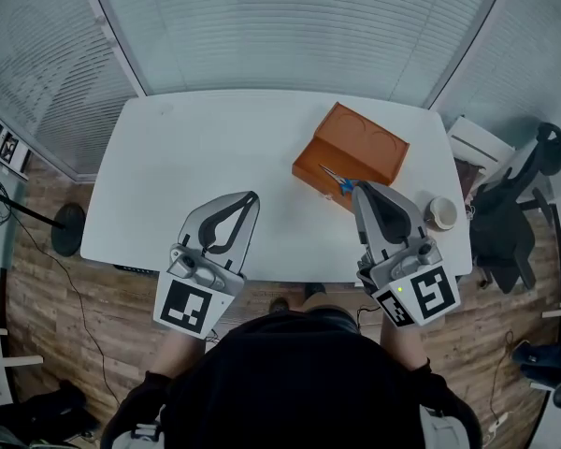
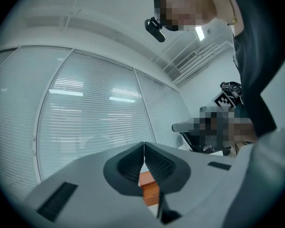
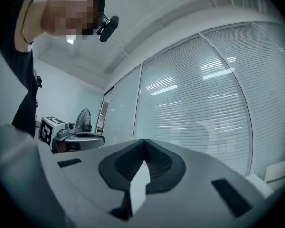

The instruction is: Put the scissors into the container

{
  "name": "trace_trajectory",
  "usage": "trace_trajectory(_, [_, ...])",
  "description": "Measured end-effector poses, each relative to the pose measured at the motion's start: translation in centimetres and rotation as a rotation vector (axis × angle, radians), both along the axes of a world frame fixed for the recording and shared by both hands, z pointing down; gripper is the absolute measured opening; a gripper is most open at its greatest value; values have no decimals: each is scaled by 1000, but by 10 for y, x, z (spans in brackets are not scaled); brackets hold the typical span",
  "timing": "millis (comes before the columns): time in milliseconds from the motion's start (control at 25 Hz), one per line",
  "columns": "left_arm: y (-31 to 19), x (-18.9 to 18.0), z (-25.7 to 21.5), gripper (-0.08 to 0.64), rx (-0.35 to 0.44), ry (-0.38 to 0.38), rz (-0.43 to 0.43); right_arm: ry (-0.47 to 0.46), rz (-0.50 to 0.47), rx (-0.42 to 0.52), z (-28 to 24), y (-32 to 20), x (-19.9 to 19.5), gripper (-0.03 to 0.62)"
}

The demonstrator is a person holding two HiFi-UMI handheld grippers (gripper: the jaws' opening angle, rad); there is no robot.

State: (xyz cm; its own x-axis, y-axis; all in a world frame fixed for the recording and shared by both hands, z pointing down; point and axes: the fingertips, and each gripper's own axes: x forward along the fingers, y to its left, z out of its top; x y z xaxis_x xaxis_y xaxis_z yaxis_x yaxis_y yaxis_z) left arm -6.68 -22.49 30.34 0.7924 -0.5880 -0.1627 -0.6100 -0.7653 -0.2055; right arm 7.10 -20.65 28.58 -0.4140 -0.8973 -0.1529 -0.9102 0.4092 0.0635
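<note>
An orange container (image 1: 352, 153) stands on the white table (image 1: 196, 157), right of middle. Scissors (image 1: 337, 179) with blue handles and silver blades lie at the container's near edge. My right gripper (image 1: 359, 188) is shut and empty, its tips just right of the blue handles. My left gripper (image 1: 253, 195) is also shut and empty, over the table's near middle, well left of the container. In the left gripper view the jaws (image 2: 144, 144) meet, and the orange container (image 2: 149, 187) shows below them. In the right gripper view the shut jaws (image 3: 144, 141) point up at the window blinds.
A small white round thing (image 1: 441, 212) sits at the table's right near corner. A dark office chair (image 1: 508, 221) stands to the right. A fan base (image 1: 67, 228) stands on the wooden floor at left. Window blinds run behind the table.
</note>
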Motion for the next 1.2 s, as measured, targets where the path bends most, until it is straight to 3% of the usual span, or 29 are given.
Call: trace_trajectory(1200, [-8, -11, -6, 15, 19, -11, -26, 50, 4, 10, -3, 1, -5, 3])
